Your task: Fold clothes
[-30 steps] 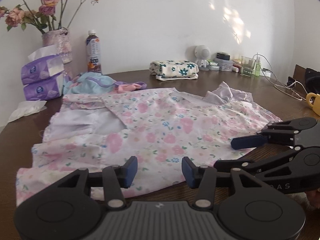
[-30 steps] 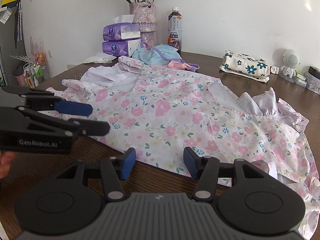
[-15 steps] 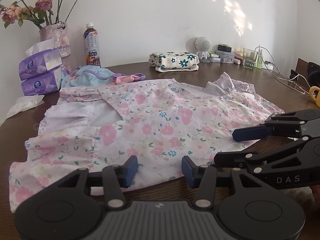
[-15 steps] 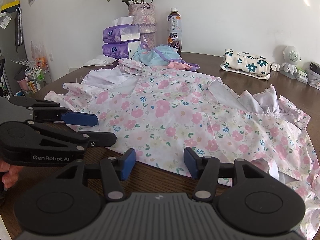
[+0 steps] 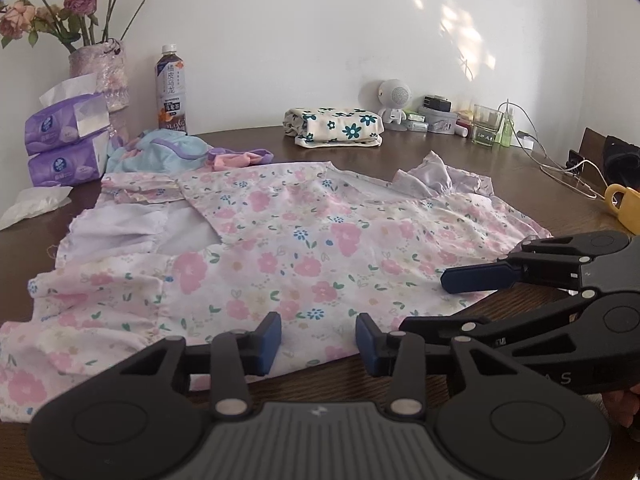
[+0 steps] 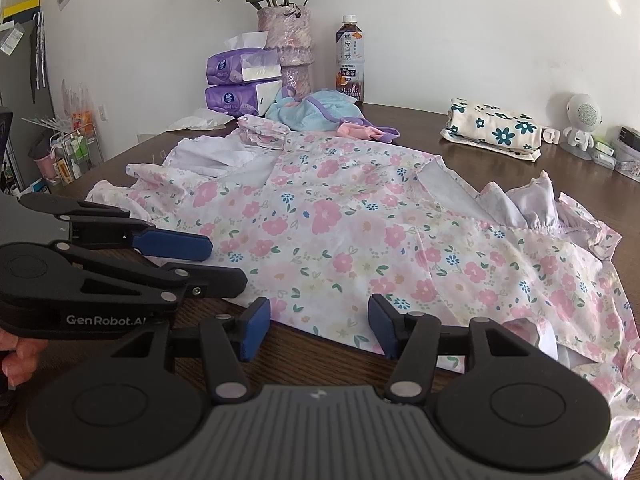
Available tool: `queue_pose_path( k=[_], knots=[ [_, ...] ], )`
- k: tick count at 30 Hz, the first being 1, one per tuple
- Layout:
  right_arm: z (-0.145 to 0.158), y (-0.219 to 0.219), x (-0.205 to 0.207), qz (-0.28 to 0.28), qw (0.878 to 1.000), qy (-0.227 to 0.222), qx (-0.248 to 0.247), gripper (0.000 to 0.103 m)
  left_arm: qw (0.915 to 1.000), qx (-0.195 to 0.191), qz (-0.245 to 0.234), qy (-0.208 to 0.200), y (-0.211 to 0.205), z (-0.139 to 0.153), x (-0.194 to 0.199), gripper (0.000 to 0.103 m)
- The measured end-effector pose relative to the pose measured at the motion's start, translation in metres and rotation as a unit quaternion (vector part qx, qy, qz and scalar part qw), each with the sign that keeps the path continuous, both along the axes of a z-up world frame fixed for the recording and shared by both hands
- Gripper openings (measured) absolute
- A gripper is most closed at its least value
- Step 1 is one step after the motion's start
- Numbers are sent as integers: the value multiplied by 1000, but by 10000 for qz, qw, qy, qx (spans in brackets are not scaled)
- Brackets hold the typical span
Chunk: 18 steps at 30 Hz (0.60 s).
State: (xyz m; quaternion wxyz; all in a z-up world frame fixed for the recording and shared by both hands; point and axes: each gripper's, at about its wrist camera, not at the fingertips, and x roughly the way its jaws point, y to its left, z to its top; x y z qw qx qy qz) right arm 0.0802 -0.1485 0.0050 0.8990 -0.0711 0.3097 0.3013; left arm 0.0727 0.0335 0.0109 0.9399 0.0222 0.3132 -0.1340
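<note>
A pink floral dress [image 5: 304, 248] [image 6: 360, 232] lies spread flat on the brown table [image 5: 460, 160], its near hem toward me. My left gripper [image 5: 318, 340] is open, hovering just over that hem with only cloth below its fingers. It also shows from the side in the right wrist view, left gripper [image 6: 228, 262], jaws apart over the hem's left part. My right gripper [image 6: 320, 330] is open at the hem's edge, holding nothing. In the left wrist view the right gripper [image 5: 424, 304] reaches in from the right.
Behind the dress lie a blue and pink garment heap [image 5: 168, 156] and a folded cream floral cloth [image 5: 334, 126]. Tissue packs [image 5: 64, 144], a vase [image 5: 100, 76] and a bottle [image 5: 171, 88] stand back left. A yellow mug [image 5: 626, 208] and cables sit far right.
The left gripper has edged a little closer to the right one along the near hem. Both stay open and the dress has not moved.
</note>
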Motion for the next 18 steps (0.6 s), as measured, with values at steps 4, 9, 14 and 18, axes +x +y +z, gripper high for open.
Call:
queue_pose_path(
  k=[4,9,14,18],
  knots=[
    [0,0,0,3,10000,10,23,56,10000,-47,13,13,1,0,-1,38],
    [0,-7,3,-30,9997,112,230,55,9999,-141,14,19,2,0,-3,37],
    [0,-7,4,-57,9995,132,278,54,10000,-3,-13,-5,-2,-1,-7,37],
    [0,-8,4,-58,9996,125,264,54,9999,143,34,-35,-4,-1,-8,31]
  ],
)
